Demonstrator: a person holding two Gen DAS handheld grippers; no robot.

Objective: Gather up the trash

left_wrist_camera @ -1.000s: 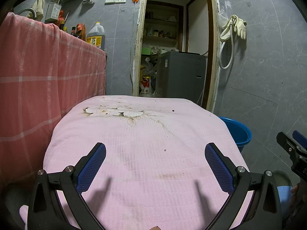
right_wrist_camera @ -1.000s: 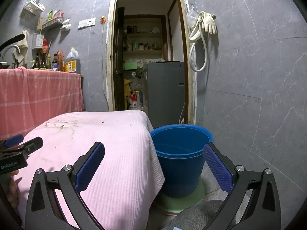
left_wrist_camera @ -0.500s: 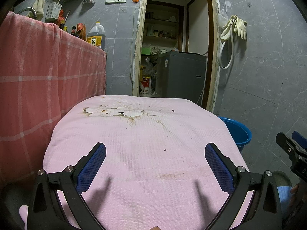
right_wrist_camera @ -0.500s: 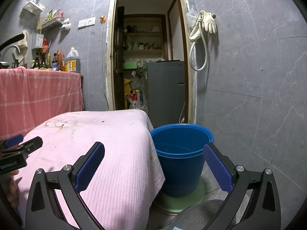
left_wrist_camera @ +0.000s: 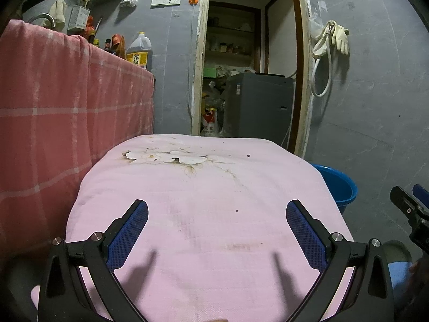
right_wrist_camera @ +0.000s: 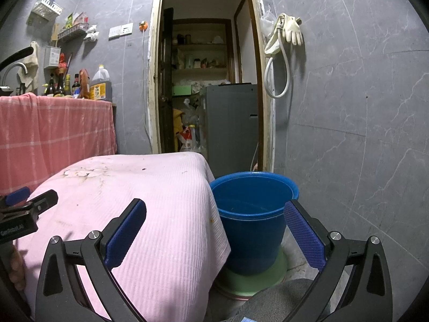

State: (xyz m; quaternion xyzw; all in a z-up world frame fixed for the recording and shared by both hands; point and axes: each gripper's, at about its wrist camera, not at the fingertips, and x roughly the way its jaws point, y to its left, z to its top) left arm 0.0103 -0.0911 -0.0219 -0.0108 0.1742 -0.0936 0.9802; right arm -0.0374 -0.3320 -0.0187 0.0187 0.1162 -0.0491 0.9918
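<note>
**Both grippers wide and empty over the pink bench, bucket to the right**

The left gripper [left_wrist_camera: 217,230] hovers over the pink-covered bench [left_wrist_camera: 209,187] with its blue-padded fingers [left_wrist_camera: 128,233] spread wide and nothing between them. Only cloth lies in the gap, marked with faint brown stains and a few tiny dark specks ahead of the fingertips; whether any speck counts as trash is too small to tell. A pale flower print [left_wrist_camera: 166,158] sits farther ahead, toward the far edge.

The right gripper [right_wrist_camera: 214,230] is likewise wide apart and empty. Its left finger [right_wrist_camera: 126,233] hangs over the bench's right edge, where the cloth drapes down, and its right finger stands in front of the grey tiled wall. Between and just ahead of them stands a blue bucket [right_wrist_camera: 252,230] on a green base [right_wrist_camera: 257,276] on the floor, just beside the bench.

Left of the fingers a red checked cloth [left_wrist_camera: 67,107] covers a higher counter carrying bottles. Straight ahead an open doorway [right_wrist_camera: 209,80] shows shelves and a grey appliance. Rubber gloves and a hose [right_wrist_camera: 281,53] hang right of the doorway.
</note>
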